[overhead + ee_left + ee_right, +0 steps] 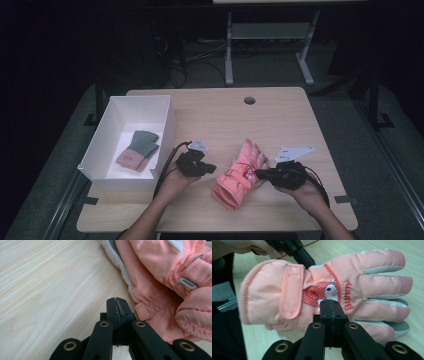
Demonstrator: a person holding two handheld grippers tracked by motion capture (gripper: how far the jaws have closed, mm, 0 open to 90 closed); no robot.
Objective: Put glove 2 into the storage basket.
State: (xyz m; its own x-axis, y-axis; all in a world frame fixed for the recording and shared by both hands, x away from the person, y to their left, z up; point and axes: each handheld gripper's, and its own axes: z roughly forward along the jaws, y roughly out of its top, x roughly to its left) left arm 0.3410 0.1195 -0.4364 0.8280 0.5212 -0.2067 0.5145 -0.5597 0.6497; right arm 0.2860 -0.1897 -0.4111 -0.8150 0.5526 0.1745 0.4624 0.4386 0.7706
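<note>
A: Item one, nearest the front edge?

B: Two hand-held black two-jaw tools. Left gripper (212,168): jaws clenched flat together, nothing between them, tips just beside the cuff end of the glove. Right gripper (260,173): jaws likewise pressed together and empty, tips at the glove's other side, over its printed back.

A: Item two?

B: Padded salmon-pink ski glove with grey finger panels, a wrist strap and a red "Bunny" print (240,175). It lies on the pale wood-grain table (280,120) between the two grippers, cuff toward the front edge, fingers pointing away. In the right gripper view (332,285) the left gripper (308,261) stands at the cuff's far side.

A: Item three, further left?

B: White open-topped rectangular cardboard box (167,125), at the table's left edge, its front left corner overhanging. Inside, a grey knitted glove with a dusty-pink cuff (139,149) lies flat on the floor of the box, bare white floor beyond it.

A: Open room?

B: Bare tabletop behind the pink glove to the far edge, broken by one round cable hole (249,100). A bare strip separates the box wall from the left gripper.
</note>
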